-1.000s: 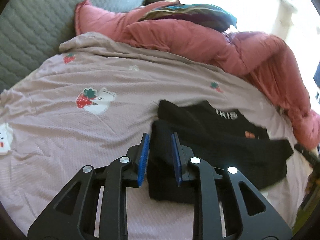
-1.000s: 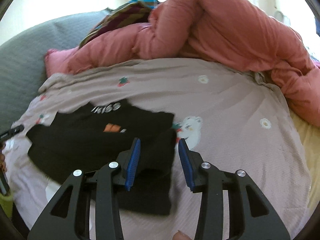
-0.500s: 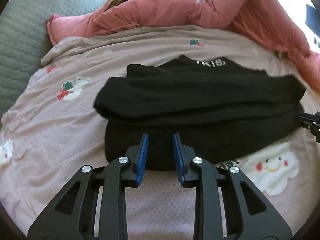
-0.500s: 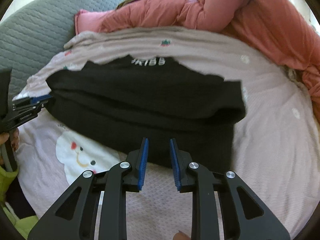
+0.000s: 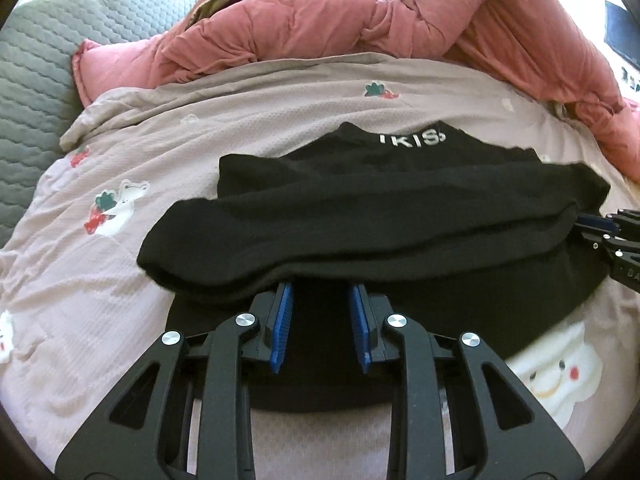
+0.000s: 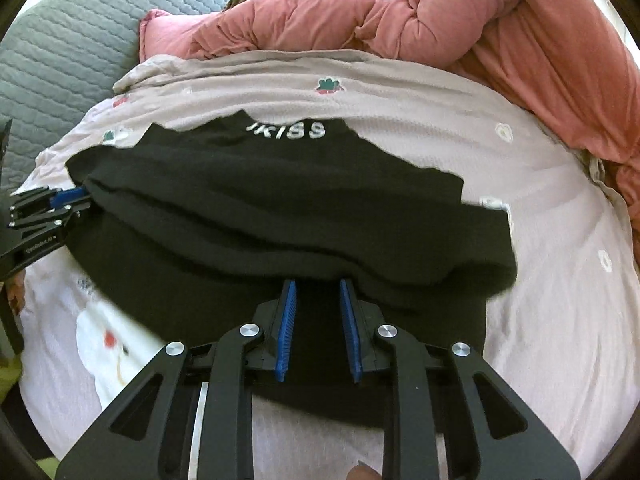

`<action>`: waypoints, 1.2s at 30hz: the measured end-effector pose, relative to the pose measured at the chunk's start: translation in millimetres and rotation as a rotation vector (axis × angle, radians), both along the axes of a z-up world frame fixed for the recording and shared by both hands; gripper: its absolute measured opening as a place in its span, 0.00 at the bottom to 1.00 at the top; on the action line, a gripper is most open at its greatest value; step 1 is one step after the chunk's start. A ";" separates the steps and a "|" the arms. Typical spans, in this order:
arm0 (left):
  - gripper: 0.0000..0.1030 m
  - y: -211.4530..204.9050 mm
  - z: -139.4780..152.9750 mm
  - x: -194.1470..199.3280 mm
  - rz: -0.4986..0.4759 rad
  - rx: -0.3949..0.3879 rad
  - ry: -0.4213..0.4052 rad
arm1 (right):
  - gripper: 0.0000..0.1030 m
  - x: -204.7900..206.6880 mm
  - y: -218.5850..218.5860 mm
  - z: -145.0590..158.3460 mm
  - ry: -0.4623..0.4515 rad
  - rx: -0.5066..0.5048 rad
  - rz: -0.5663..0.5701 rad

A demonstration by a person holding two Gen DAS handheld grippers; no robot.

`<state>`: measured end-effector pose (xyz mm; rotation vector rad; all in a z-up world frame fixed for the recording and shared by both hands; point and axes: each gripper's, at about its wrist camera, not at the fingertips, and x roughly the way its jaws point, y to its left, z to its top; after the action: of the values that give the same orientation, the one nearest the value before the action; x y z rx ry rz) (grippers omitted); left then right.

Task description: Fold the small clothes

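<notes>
Jaws on both narrow, tips tucked under the rolled fold of the black top (image 5: 380, 208); pinching or just nudging, cannot tell. Right gripper (image 6: 318, 284) has just been closing, dark cloth showing in its gap; left gripper (image 5: 320, 292) barely changed. Top was bunched a second ago, now lies banded across the printed sheet (image 5: 120, 320), hem doubled toward the lettered collar: one fold likely done. Beyond the top's collar: pink duvet (image 5: 320, 20), with a grey quilted cushion (image 5: 32, 80) to its left. Nothing blocks.

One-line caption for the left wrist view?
Left gripper fingers straddle the near edge of a folded black garment on a pink patterned bedsheet.
</notes>
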<state>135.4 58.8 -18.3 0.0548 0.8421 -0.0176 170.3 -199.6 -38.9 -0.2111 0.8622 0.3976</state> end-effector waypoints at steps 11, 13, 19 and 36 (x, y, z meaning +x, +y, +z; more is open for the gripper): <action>0.19 19.8 7.8 49.3 0.043 -0.079 0.042 | 0.20 55.5 6.8 13.2 0.000 0.033 -0.040; 0.19 28.9 13.2 58.3 0.072 -0.080 0.038 | 0.20 66.9 5.9 14.4 0.002 0.031 -0.053; 0.21 68.9 33.4 68.5 0.175 -0.141 -0.006 | 0.20 94.8 -6.7 17.0 -0.008 0.034 -0.131; 0.31 101.5 2.6 77.6 0.194 -0.254 0.068 | 0.39 97.4 -85.8 19.2 0.003 0.137 -0.280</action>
<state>213.0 160.4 -15.7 -0.2679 0.9041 0.0564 267.8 -285.4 -19.7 0.0377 0.8496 0.1940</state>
